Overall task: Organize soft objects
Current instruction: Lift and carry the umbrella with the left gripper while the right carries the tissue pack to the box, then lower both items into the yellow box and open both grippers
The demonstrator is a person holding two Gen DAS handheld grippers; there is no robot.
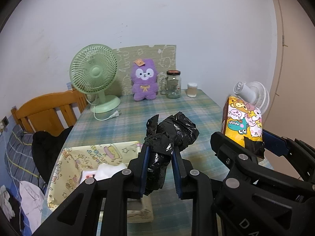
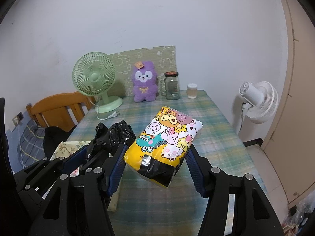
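Above the table point(image 1: 137, 118), my left gripper point(image 1: 159, 157) pinches slippery black bags point(image 1: 171, 133), right gripper point(image 2: 155, 165) clamps the tissue pack point(image 2: 165, 137); either probably slips.

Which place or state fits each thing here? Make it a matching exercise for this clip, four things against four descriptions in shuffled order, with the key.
Things:
1. black plastic bag
2. cartoon tissue pack
3. purple plush toy
4. green fan

Places or states:
A. sitting at the table's far edge, beside the glass jar
B. clamped in the left gripper
C. standing at the far left of the table, unplugged
D. held in the right gripper

Pairs: 1-B, 2-D, 3-A, 4-C
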